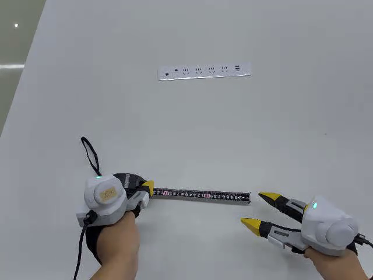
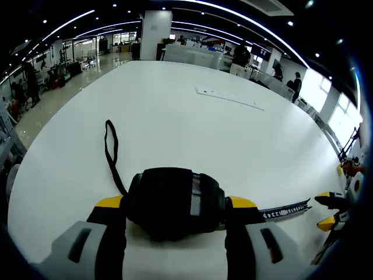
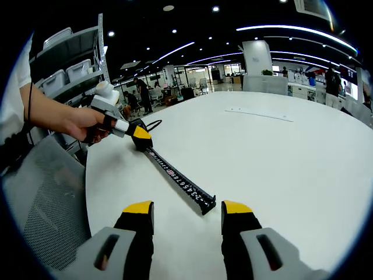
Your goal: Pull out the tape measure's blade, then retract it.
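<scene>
Clamping tape measure (image 1: 129,182), left tongs (image 2: 175,202); blade (image 1: 201,195) extended along table (image 1: 233,128); right tongs (image 1: 252,209) apart, near blade tip.

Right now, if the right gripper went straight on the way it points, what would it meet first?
Probably the hooked tip of the black numbered tape measure blade, lying just ahead of the open right gripper, in line with the gap between its yellow-tipped jaws; depth is uncertain.

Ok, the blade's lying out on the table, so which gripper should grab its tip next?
Right, I'd say. The right gripper is open, with its jaws just short of the blade tip. The left gripper is shut on the tape measure case, anchoring it.
</scene>
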A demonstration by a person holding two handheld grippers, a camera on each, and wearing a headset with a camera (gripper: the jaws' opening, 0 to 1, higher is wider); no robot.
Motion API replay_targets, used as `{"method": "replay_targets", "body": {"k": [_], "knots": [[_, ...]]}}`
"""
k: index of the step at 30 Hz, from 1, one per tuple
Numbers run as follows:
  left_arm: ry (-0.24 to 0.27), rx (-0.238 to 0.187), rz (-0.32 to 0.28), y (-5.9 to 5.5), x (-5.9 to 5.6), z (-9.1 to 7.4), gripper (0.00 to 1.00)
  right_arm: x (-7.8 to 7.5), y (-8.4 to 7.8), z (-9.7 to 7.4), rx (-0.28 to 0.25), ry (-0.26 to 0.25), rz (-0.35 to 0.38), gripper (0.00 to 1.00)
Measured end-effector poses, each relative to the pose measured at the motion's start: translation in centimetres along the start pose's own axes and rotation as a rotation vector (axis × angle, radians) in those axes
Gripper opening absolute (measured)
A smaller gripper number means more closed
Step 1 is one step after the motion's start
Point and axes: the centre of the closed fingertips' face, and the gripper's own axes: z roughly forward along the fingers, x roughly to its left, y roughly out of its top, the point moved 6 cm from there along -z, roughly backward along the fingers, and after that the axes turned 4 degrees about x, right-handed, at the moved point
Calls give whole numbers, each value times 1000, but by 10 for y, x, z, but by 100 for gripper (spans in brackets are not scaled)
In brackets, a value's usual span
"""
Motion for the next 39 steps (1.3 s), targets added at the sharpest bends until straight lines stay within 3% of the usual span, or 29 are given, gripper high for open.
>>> {"method": "replay_targets", "body": {"k": [8, 23, 39], "knots": [[-1, 1, -1, 0, 0, 0, 67, -6, -1, 7, 11, 49, -63, 42], [-3, 3, -7, -1, 0, 0, 67, -17, -6, 15, 5, 86, -117, 35], [-4, 3, -7, -1, 0, 0, 67, -26, -11, 23, 9, 112, -132, 29]]}}
